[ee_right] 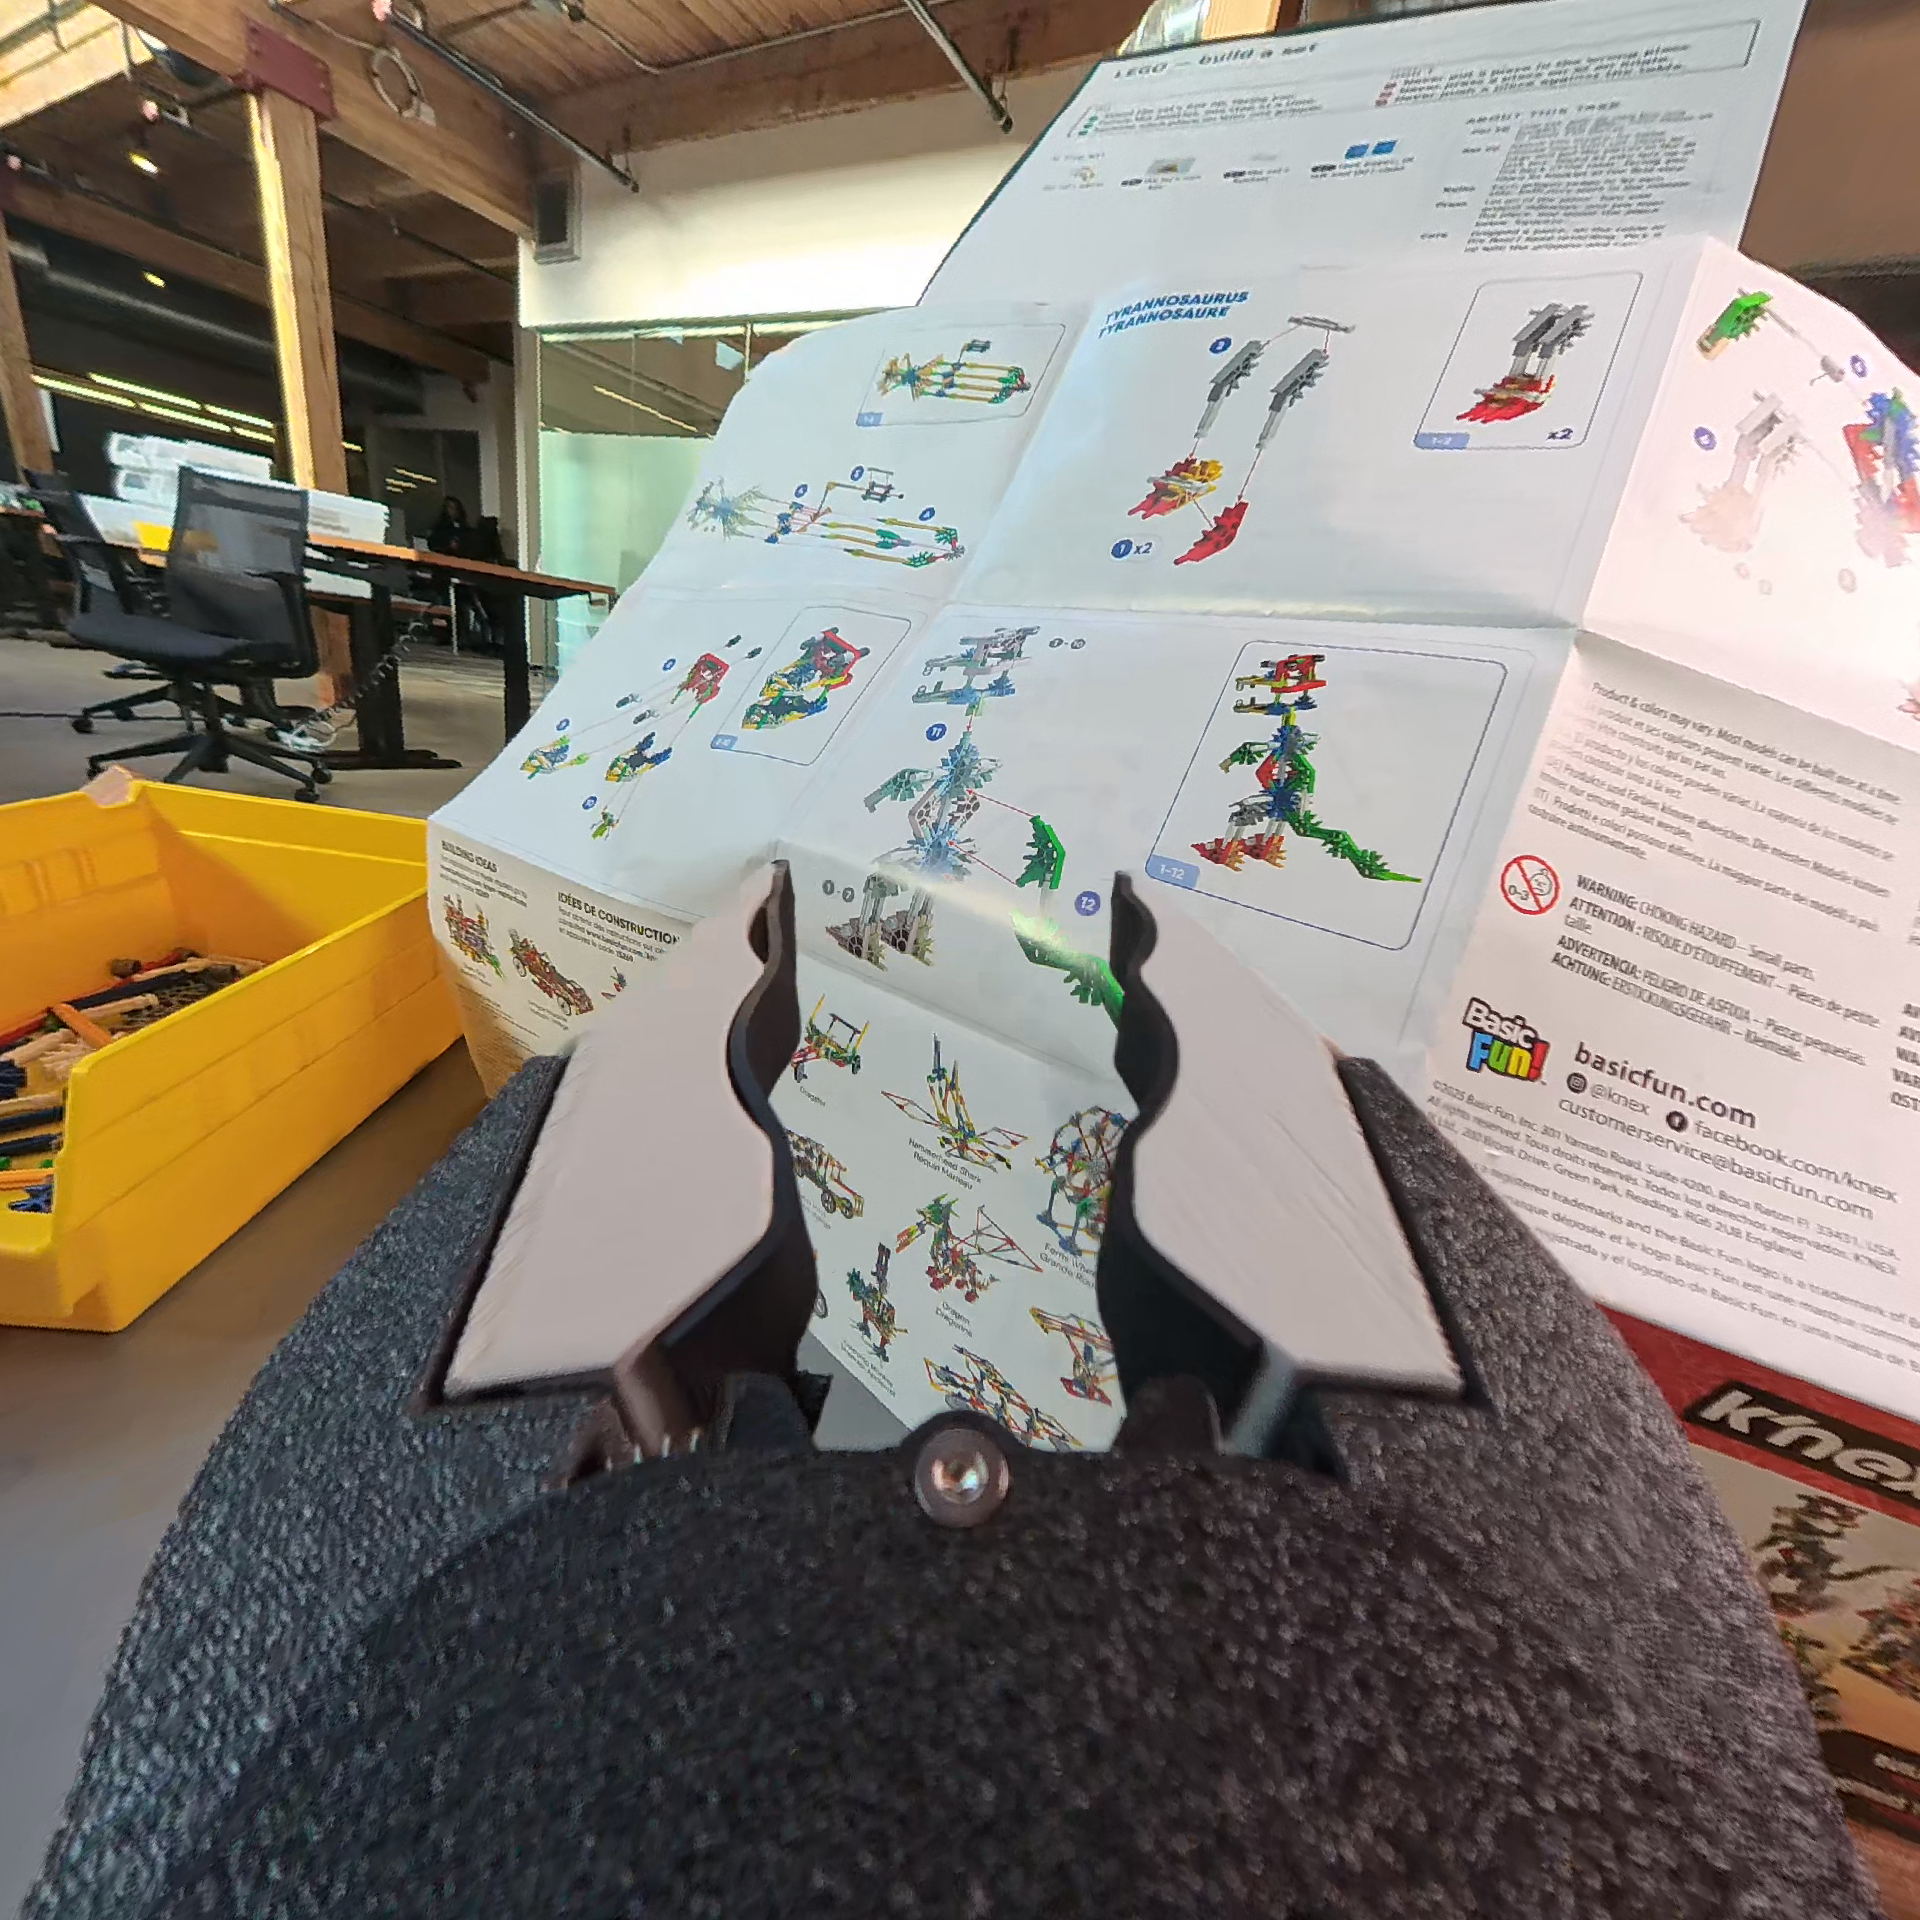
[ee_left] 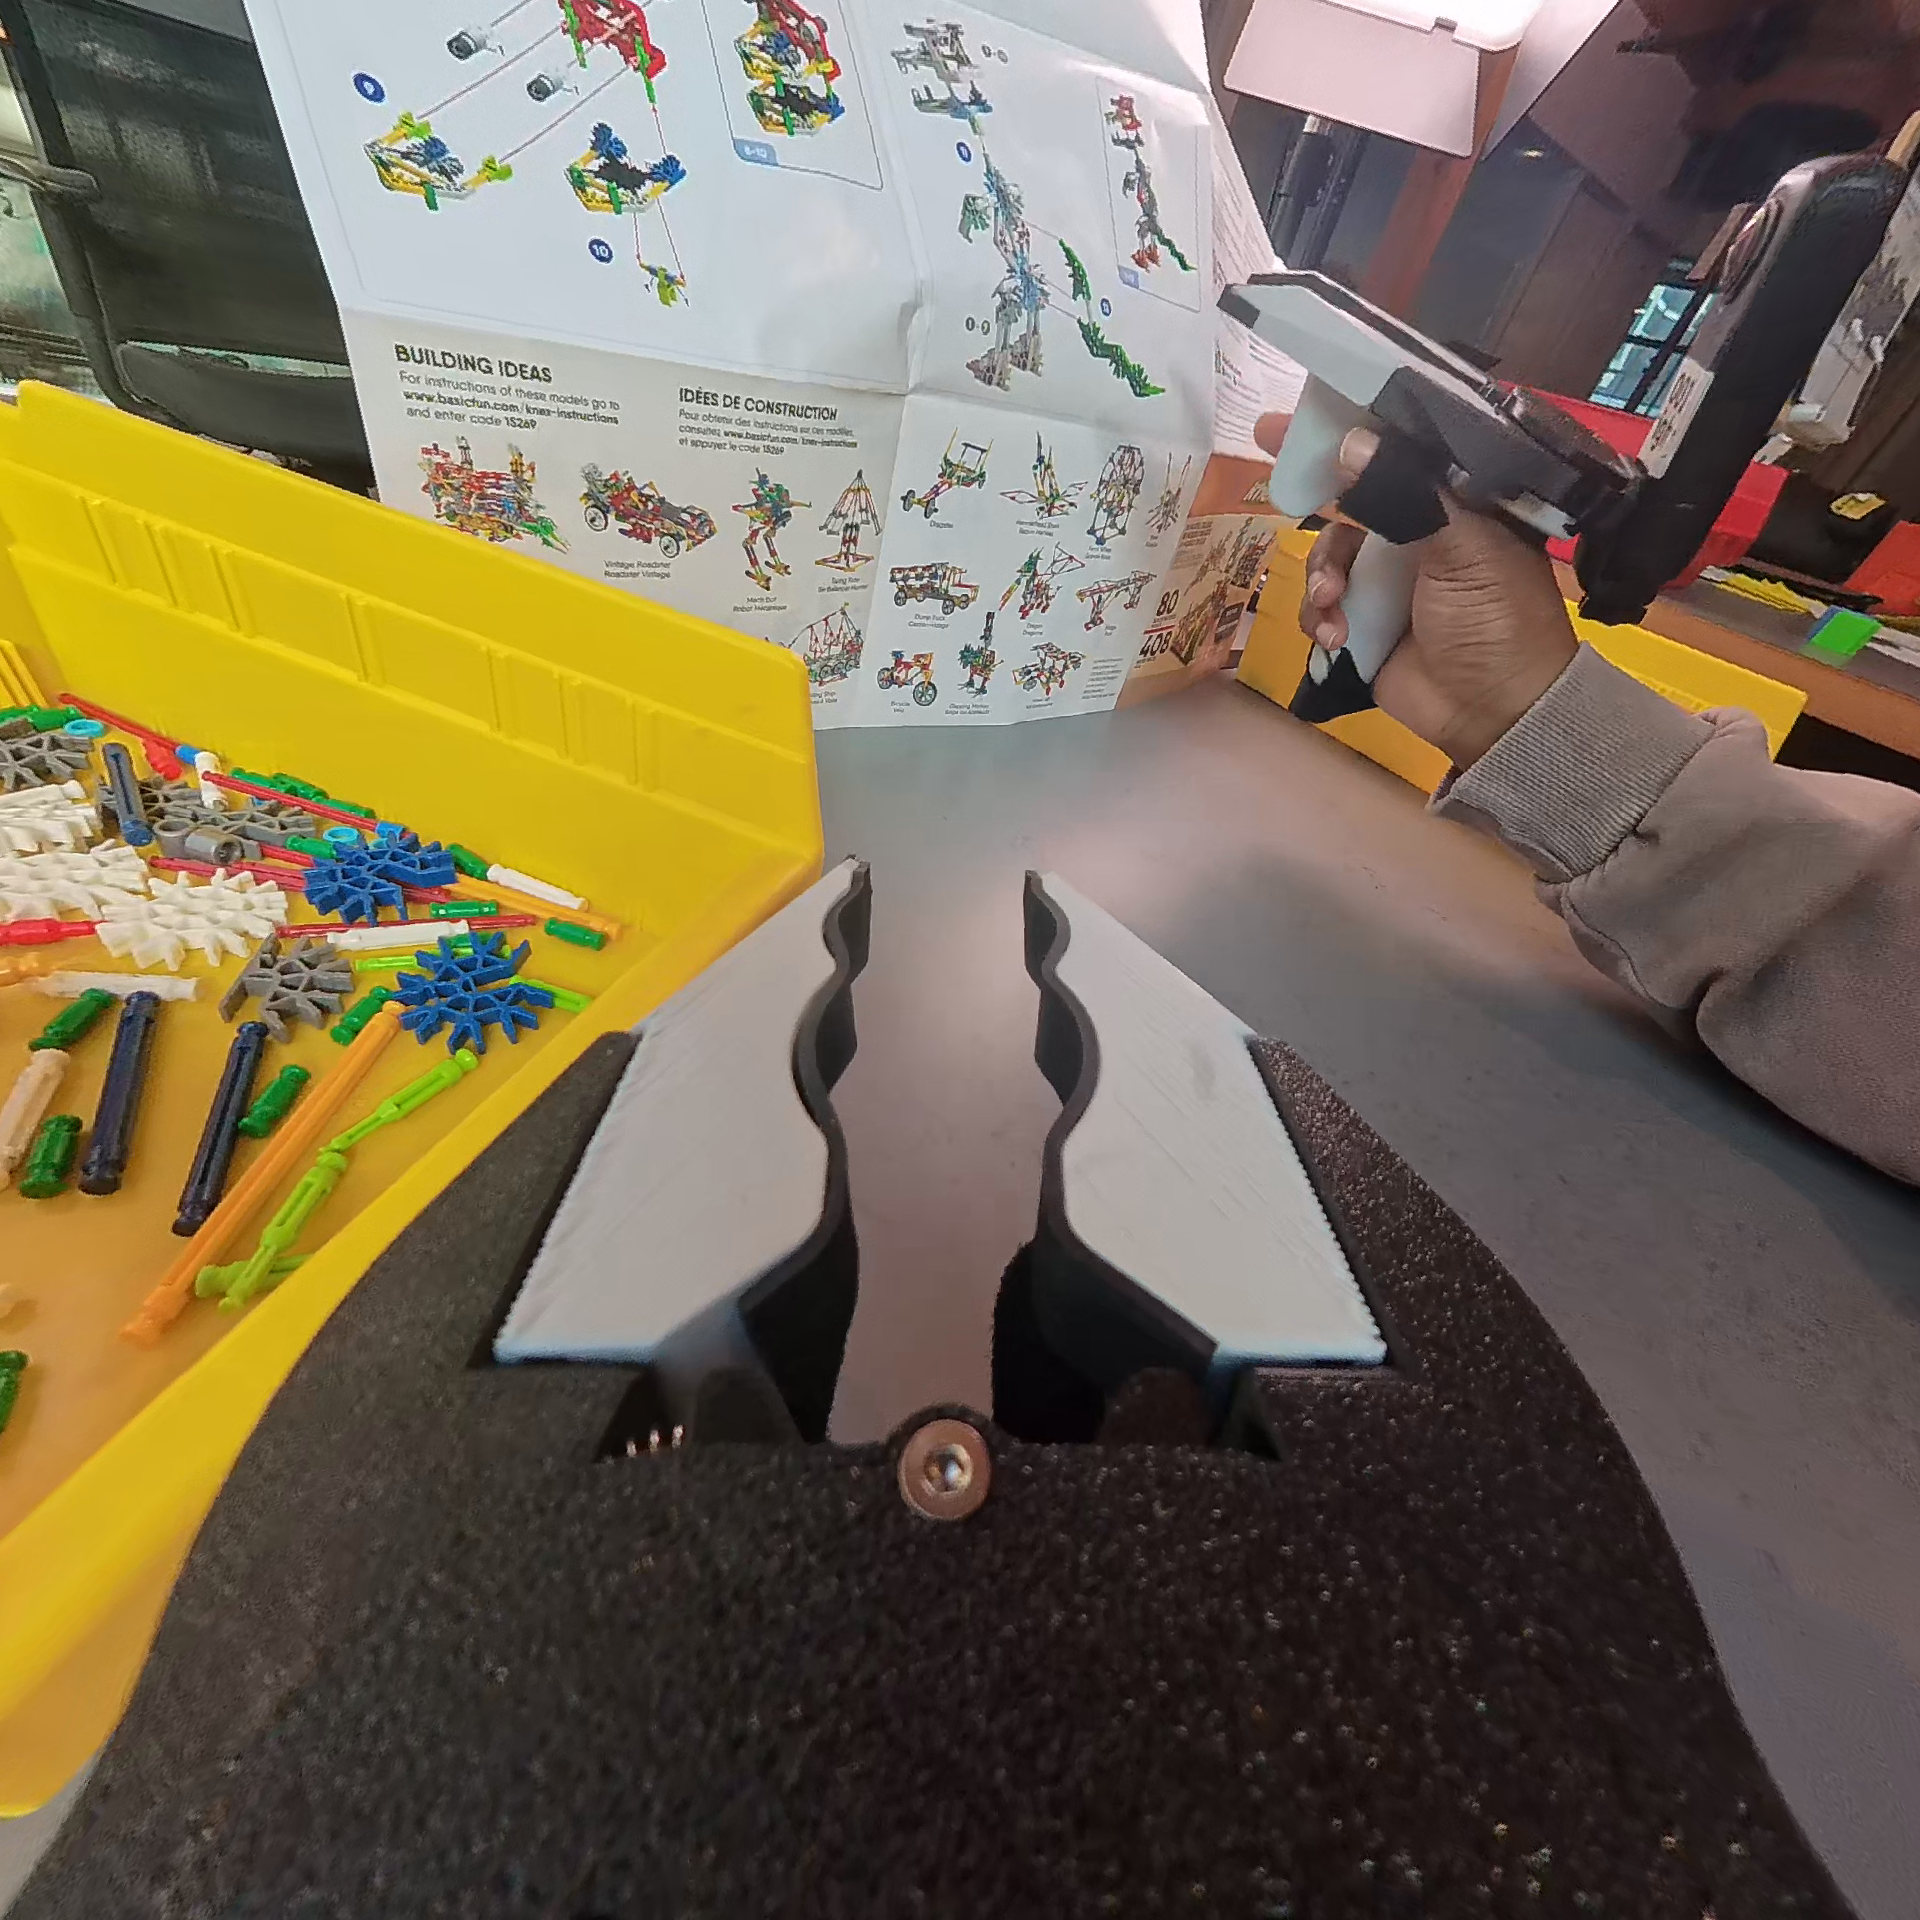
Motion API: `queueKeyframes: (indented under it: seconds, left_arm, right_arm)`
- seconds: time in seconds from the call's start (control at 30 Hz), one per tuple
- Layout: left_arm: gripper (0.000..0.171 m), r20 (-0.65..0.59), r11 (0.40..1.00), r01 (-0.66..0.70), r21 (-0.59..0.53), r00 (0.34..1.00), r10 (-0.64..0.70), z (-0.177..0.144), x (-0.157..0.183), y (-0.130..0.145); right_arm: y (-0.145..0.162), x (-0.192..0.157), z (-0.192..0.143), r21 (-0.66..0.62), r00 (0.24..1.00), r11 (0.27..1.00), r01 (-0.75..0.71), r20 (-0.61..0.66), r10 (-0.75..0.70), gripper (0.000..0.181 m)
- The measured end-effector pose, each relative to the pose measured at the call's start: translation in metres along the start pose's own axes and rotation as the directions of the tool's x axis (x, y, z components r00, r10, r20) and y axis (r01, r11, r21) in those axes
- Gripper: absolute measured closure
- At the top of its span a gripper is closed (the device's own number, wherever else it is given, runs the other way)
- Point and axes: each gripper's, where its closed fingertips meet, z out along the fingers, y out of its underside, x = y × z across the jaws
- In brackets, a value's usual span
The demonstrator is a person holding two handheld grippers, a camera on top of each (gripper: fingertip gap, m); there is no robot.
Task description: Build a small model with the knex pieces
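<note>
The left tongs [ee_left: 945, 883] are released, nothing between the jaws, hanging low over bare grey worktop [ee_left: 1299, 1039]. Just to their left, close beside the left finger, is the near corner of a yellow bin [ee_left: 727, 790]. On its floor lie loose building pieces: blue snowflake connectors [ee_left: 468, 992], white [ee_left: 187, 914] and grey ones, and thin rods [ee_left: 223, 1122] in green, orange, red and dark blue. By the look of them these are light, hard, slick plastic. A rod is probably best pinched across its shaft near the middle; a connector by its flat faces or rim (thin parts lying flat on a smooth floor may skate away from a closing jaw).

The right tongs [ee_right: 951, 883] are also released and empty, raised off the worktop and aimed at a large folded instruction sheet [ee_right: 1299, 644] propped upright just ahead. The paper is thin and creased, so it would bend or crumple; an edge is the only sensible hold.

From the left wrist view, a hand [ee_left: 1455, 634] grips that right tool well to the right of the bin and apart from it, the sleeve [ee_left: 1714, 914] resting on the worktop. A printed box [ee_right: 1829, 1538] lies under the sheet's right side. Behind are office chairs [ee_right: 208, 623], desks and timber posts.
</note>
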Motion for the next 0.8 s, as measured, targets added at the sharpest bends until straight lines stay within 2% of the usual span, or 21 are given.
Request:
queueKeyframes:
  seconds: [0.07, 0.17, 0.37, 0.5, 0.6, 0.7, 0.8]
  left_arm:
    - [0.141, -0.008, 1.0, 0.001, -0.001, 1.0, -0.001, 0.0, 0.002, 0.0]
    - [0.139, -0.014, 1.0, -0.009, 0.0, 1.0, 0.009, 0.0, 0.004, -0.001]
    - [0.138, -0.005, 1.0, -0.01, -0.003, 1.0, 0.01, 0.001, 0.002, 0.001]
    - [0.138, -0.004, 1.0, -0.005, 0.003, 1.0, 0.005, 0.0, 0.001, -0.001]
    - [0.138, -0.009, 1.0, 0.005, 0.01, 1.0, -0.005, 0.0, 0.001, -0.002]
    - [0.138, -0.01, 1.0, 0.011, 0.012, 1.0, -0.011, -0.001, 0.0, -0.003]
    - [0.138, -0.013, 1.0, 0.017, 0.02, 1.0, -0.017, -0.002, 0.001, -0.006]
  right_arm:
    - [-0.005, -0.001, 0.0, 0.012, 1.0, 1.0, 0.003, 0.003, -0.003, 0.112]
    - [-0.01, -0.002, -0.002, 0.027, 1.0, 1.0, 0.006, 0.007, -0.006, 0.112]
    - [-0.01, -0.008, -0.002, 0.029, 0.998, 0.999, -0.023, 0.051, 0.022, 0.136]
    - [-0.008, -0.016, -0.002, 0.02, 0.997, 1.0, -0.003, 0.083, 0.002, 0.16]
    - [-0.007, -0.019, 0.001, 0.002, 0.995, 0.999, -0.037, 0.089, 0.037, 0.166]
    - [-0.015, -0.019, 0.004, -0.005, 0.997, 0.999, -0.045, 0.065, 0.046, 0.181]
    - [-0.031, -0.012, 0.009, 0.017, 0.999, 1.0, -0.007, 0.038, 0.007, 0.181]
